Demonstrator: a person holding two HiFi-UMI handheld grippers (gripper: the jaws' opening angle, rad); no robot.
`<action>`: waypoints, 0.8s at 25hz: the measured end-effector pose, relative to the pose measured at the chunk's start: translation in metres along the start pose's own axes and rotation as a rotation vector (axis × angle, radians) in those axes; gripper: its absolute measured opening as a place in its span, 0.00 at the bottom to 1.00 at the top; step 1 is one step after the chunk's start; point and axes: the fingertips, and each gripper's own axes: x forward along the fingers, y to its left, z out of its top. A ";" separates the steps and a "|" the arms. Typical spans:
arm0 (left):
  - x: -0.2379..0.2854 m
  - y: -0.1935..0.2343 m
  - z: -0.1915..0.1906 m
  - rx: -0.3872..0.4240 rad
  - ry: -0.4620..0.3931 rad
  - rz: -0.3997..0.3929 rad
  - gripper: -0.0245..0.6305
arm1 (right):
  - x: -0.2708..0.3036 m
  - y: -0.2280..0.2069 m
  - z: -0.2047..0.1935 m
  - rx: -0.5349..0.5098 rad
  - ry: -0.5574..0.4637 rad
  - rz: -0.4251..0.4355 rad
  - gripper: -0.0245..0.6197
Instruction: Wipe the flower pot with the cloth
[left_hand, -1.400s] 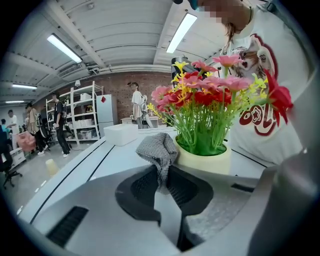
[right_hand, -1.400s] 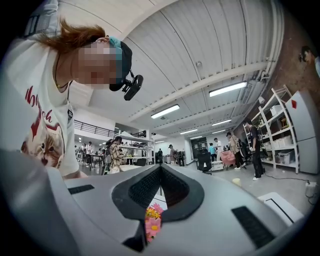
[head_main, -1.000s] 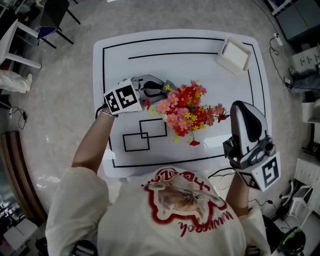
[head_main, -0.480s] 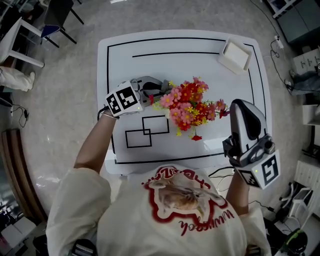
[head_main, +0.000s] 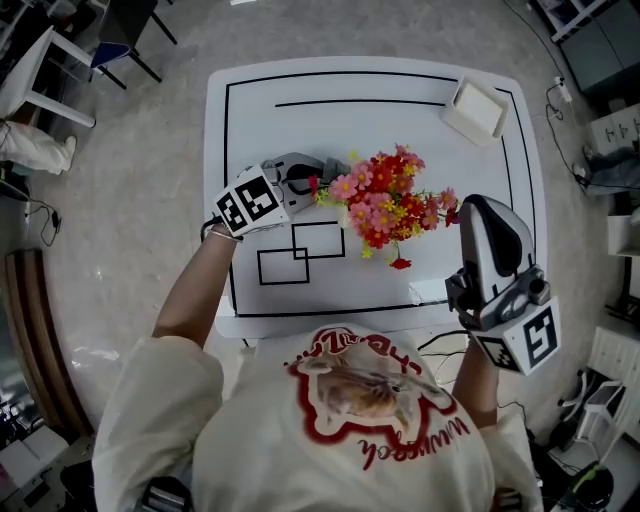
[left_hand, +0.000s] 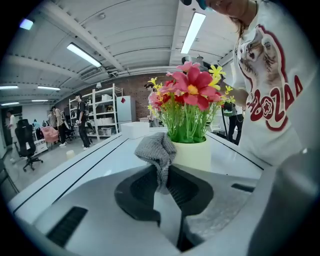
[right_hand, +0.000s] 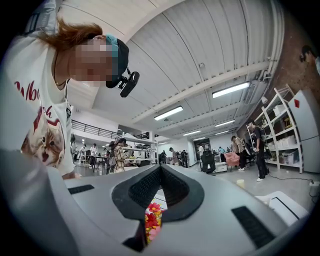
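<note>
Your left gripper (left_hand: 162, 175) is clenched on the grey cloth (left_hand: 159, 151). Its jaws pinch the lower end, and the rest stands up in a crumpled bunch above the tips. The cloth sits right at the side of the cream flower pot (left_hand: 196, 154), overlapping its edge in the left gripper view. Whether the fabric actually presses on the pot's wall, you cannot tell from there. The pot's foot is cut off behind the gripper's body, so only its upper wall and rim show.

From your head view the pot itself is hidden under the spread of red, pink and yellow flowers (head_main: 388, 205). The cloth is hard to pick out there too, lost between the gripper's nose and the blooms. The bunch stands near the middle of the white table (head_main: 330, 125), just beyond the two overlapping rectangles (head_main: 300, 255) drawn on it.

Your right gripper (right_hand: 160, 169) is closed on nothing, its tips meeting. Through the gap lower down between the jaws you see only a sliver of flowers and table. In the head view it is held up at the table's near right edge, well apart from the pot.

A white tray (head_main: 474, 108) sits at the table's far right corner. Its inside is too small to read. People and shelves in the background are blurred by distance.
</note>
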 end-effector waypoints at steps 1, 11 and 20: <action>-0.001 -0.001 -0.001 -0.004 0.004 0.006 0.10 | 0.000 0.002 0.001 0.000 -0.001 0.001 0.04; -0.013 -0.015 -0.008 -0.027 0.013 0.050 0.10 | -0.006 0.019 0.003 0.003 -0.009 0.011 0.04; -0.018 -0.024 -0.009 -0.048 0.003 0.079 0.10 | -0.009 0.029 0.000 0.012 -0.006 0.013 0.04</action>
